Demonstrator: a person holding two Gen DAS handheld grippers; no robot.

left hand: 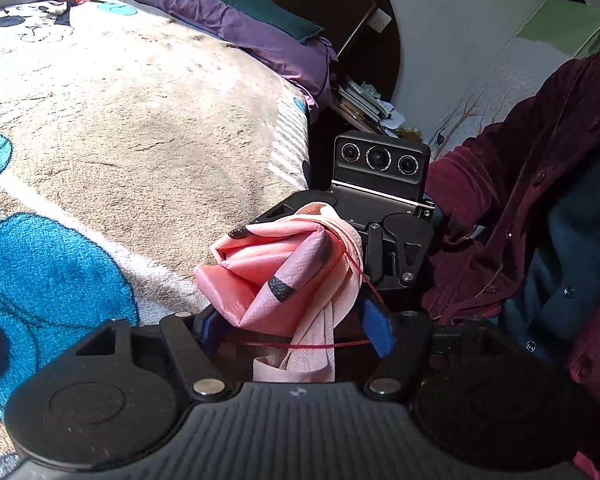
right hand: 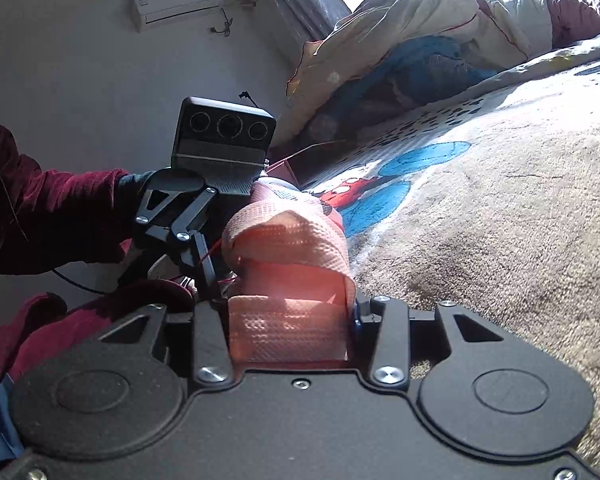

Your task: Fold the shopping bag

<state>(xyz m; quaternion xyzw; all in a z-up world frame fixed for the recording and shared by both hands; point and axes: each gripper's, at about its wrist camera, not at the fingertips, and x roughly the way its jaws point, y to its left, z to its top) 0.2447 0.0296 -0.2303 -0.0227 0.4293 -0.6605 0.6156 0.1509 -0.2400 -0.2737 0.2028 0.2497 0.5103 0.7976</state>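
Note:
The pink shopping bag (left hand: 260, 276) is a crumpled, partly folded bundle with black print marks, held up in the air beside the bed. My left gripper (left hand: 292, 332) is shut on its lower part, with blue pads on either side and a handle strip hanging down between them. A thin red thread crosses under it. In the right wrist view, a wide pink band of the bag (right hand: 288, 240) fills the gap of my right gripper (right hand: 288, 320), which is shut on it. The two grippers face each other closely, with the bag between them hiding their fingertips from one another.
A beige fleece blanket (left hand: 120, 140) with blue cartoon print covers the bed (right hand: 500, 220). Purple bedding (left hand: 228, 20) and a heap of quilts (right hand: 420, 40) lie at its far end. A person's maroon sleeve (left hand: 500, 200) is close by. Stacked papers (left hand: 364, 100) sit by the wall.

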